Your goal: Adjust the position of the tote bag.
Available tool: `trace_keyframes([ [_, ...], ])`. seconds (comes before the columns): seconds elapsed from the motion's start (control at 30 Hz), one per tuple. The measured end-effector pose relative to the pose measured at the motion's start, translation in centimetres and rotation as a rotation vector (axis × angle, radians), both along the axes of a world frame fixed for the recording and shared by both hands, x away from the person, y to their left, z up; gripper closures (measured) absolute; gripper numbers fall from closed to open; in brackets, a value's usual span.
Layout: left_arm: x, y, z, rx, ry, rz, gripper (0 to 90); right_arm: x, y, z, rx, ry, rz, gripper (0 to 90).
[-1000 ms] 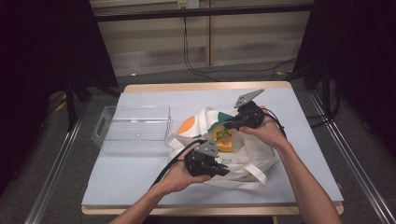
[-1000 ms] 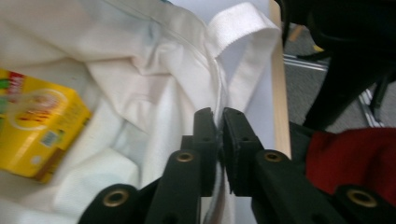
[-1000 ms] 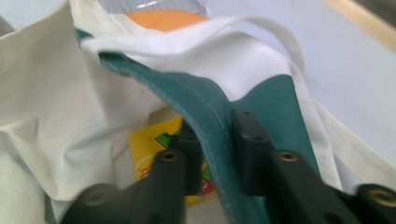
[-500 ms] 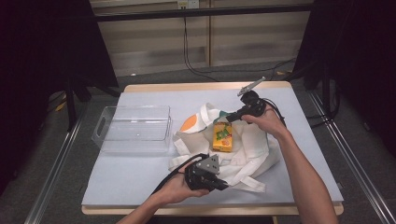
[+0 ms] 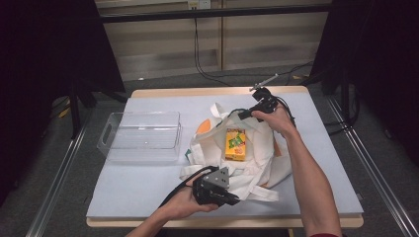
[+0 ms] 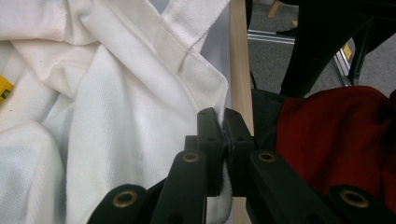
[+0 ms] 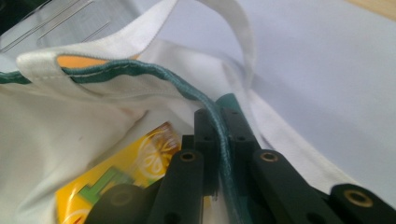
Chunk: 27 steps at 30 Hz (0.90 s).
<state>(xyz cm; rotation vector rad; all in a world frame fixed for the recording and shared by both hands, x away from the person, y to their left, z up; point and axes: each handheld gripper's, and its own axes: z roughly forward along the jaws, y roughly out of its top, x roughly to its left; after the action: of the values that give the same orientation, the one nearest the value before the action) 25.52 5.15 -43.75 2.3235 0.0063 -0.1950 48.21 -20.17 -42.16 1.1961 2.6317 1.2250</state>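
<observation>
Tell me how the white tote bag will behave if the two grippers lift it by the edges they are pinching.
The tote bag lies in soft folds, so it would probably sag rather than keep shape. The yellow carton inside looks light but may slide toward the lowest point. The left gripper pinches a thin cloth edge and the right gripper the green rim, so either could slip.

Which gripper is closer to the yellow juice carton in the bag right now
Right. The right gripper pinches the bag's rim just beyond the juice carton; the left gripper clamps the bag's near edge, farther off.

Bright even overhead light, dark surroundings, soft shadows, blurred close-ups
</observation>
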Motion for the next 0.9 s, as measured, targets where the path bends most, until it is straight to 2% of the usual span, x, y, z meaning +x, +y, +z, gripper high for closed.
trace_keyframes([
  [0.07, 0.0, 0.0, 0.0, 0.002, -0.001, -0.002, 87.8, 0.3, 0.0, -0.3, -0.001, 0.018, -0.019, 86.8],
  [0.33, -0.5, 0.0, -0.1, 0.023, -0.019, -0.018, 87.9, 1.2, 0.5, -1.2, -0.031, 0.022, -0.086, 87.2],
  [0.37, -0.6, 0.1, -0.2, 0.006, -0.014, -0.014, 88.0, 1.3, 0.5, -1.3, -0.037, 0.022, -0.093, 87.2],
  [0.43, -0.5, 0.3, -0.1, 0.014, -0.018, -0.024, 88.0, 1.4, 0.6, -1.4, -0.047, 0.024, -0.103, 87.2],
  [0.5, -0.3, 0.7, -0.2, -0.002, 0.004, -0.022, 88.1, 1.5, 0.6, -1.8, -0.042, 0.046, -0.123, 87.3],
  [0.63, -0.2, 0.8, -0.3, 0.0, 0.014, -0.019, 88.2, 1.6, 0.7, -2.2, -0.06, 0.043, -0.143, 87.4],
  [0.73, -0.3, 0.7, -0.4, 0.006, 0.011, -0.026, 88.2, 1.8, 0.9, -2.4, -0.093, 0.034, -0.157, 87.4],
  [0.77, -0.4, 0.8, -0.5, 0.006, 0.022, -0.019, 88.2, 1.8, 1.1, -2.5, -0.109, 0.033, -0.165, 87.5],
  [0.83, -0.4, 0.9, -0.5, 0.002, 0.009, -0.022, 88.2, 1.9, 1.0, -2.8, -0.108, 0.035, -0.167, 87.4],
  [0.87, -0.4, 1.0, -0.5, -0.008, 0.02, -0.015, 88.0, 1.8, 1.1, -2.8, -0.107, 0.043, -0.178, 87.4],
  [0.9, -0.3, 1.1, -0.5, -0.01, 0.02, -0.014, 87.7, 1.8, 1.1, -2.9, -0.093, 0.027, -0.165, 87.4],
])
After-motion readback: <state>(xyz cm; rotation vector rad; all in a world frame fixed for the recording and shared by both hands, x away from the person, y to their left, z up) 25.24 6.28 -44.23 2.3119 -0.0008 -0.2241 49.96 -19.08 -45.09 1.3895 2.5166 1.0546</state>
